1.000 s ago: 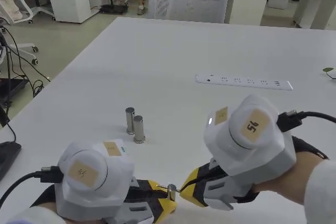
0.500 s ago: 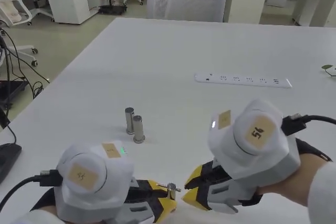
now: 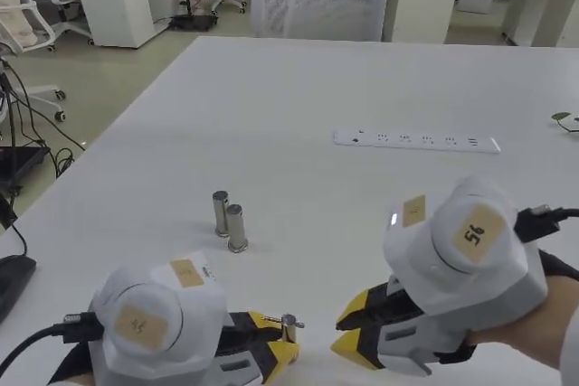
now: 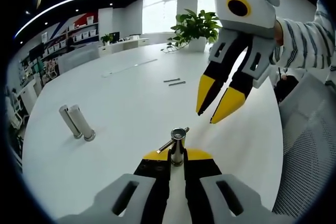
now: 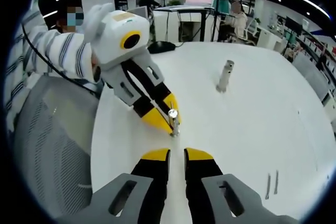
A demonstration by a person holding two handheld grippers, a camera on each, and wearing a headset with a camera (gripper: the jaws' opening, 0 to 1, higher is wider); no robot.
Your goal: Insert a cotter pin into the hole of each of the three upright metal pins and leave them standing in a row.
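Left gripper (image 4: 177, 156) clamped on short silver metal pin (image 4: 178, 149), upright near table edge; thin cotter pin (image 4: 166, 145) through its top. Right gripper (image 5: 176, 153) part open, empty, close by. Two more silver pins (image 3: 236, 227) stand side by side on white table (image 3: 317, 106).

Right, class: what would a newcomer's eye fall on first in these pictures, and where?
The left gripper, nearest the person, clamps an upright metal pin with a cotter pin through its top. The right gripper hovers just beside it, jaws slightly apart and empty. Two more metal pins stand close together farther out on the white table.
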